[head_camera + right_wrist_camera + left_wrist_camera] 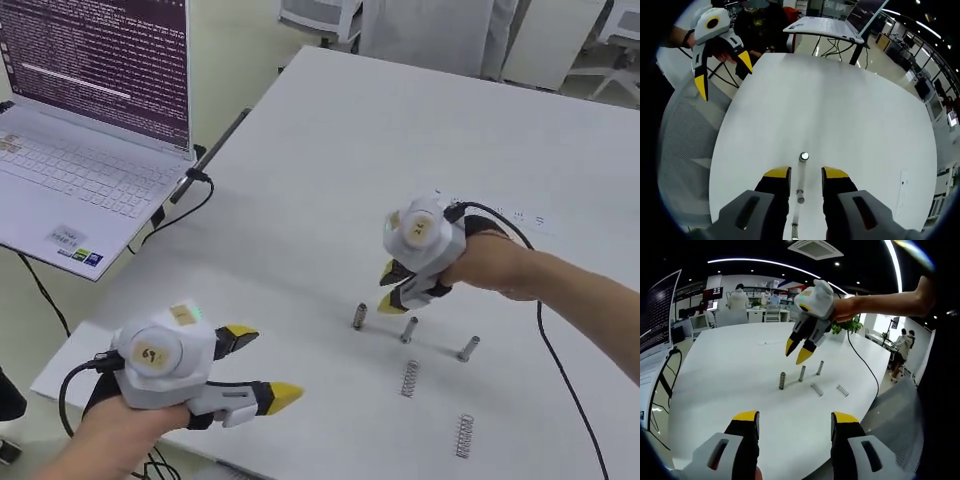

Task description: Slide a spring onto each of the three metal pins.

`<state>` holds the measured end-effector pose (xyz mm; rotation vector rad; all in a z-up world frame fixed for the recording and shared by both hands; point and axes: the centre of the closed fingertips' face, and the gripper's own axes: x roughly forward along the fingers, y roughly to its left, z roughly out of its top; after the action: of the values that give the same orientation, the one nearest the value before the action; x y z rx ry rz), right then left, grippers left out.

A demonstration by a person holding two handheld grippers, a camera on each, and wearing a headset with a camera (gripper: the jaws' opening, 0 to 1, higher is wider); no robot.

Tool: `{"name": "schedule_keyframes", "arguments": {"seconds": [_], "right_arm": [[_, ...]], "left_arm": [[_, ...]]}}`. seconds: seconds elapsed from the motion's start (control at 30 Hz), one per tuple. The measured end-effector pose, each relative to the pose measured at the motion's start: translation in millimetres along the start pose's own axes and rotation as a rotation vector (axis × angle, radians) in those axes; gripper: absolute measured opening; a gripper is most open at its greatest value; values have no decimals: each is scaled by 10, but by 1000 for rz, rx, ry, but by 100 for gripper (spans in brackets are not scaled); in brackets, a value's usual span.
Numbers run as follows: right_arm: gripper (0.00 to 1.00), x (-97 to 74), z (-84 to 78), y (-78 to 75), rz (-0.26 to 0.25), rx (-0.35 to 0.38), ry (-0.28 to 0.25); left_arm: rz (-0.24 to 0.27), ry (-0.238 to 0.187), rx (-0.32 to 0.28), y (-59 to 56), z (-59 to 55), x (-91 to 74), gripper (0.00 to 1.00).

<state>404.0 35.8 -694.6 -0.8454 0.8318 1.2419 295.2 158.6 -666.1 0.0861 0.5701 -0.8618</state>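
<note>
Matt white bench, bright bare metal, smooth moulded plastic.

The wide white tabletop (330, 150) looks smooth and matt, with only a faint sheen. The short upright metal pins (408, 330) are bare silvery metal that catches the light, and the loose coiled wire springs (409, 378) are duller grey metal with ribbed turns. The left gripper (265, 363) and the right gripper (390, 290) have smooth white plastic shells, black matt jaws and yellow tips of slightly shiny plastic. The pale silver laptop (60, 190) has a matt casing and a glossy screen. The thin black cable (560, 370) has a smooth sheath. The grey chair back (685, 145) is open woven mesh.
</note>
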Motion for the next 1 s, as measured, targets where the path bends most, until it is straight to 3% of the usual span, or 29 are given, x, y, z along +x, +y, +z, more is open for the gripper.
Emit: {"name": "schedule_keyframes", "arguments": {"seconds": [0.8,1.0], "right_arm": [[28,-325,-121,144,-106,235,-213],[34,-401,-151,263,-125,332,-296]], "left_arm": [[-26,1,13,-58,68,98,53],[-36,6,17,-80,77,132,54]]}}
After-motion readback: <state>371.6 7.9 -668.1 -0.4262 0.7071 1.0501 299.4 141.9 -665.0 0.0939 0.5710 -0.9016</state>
